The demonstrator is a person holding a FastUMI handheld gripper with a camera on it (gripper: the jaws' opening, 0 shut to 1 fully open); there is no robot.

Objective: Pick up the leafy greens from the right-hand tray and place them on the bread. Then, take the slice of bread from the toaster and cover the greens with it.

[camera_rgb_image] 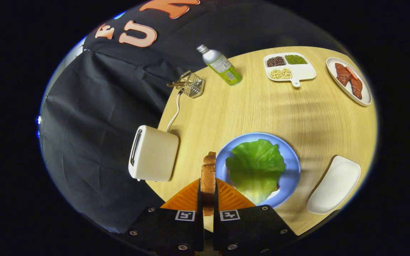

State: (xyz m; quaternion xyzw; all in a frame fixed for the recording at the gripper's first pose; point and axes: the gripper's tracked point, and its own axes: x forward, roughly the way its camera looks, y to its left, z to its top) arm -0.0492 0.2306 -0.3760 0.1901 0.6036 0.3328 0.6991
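The gripper (208, 188) pinches one bread slice (208, 176) on edge between its fingers, between one toaster (153, 153) and one blue plate (292, 167) where one lettuce leaf (256, 169) covers another slice, with one empty white tray (335, 185) beside.

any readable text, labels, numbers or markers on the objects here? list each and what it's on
Label on the green bottle with silver cap: print too small and blurred to read.
Two square black-and-white coded markers on the gripper, shut on the toasted bread slice: patterns, no words.
White toaster: no text visible.
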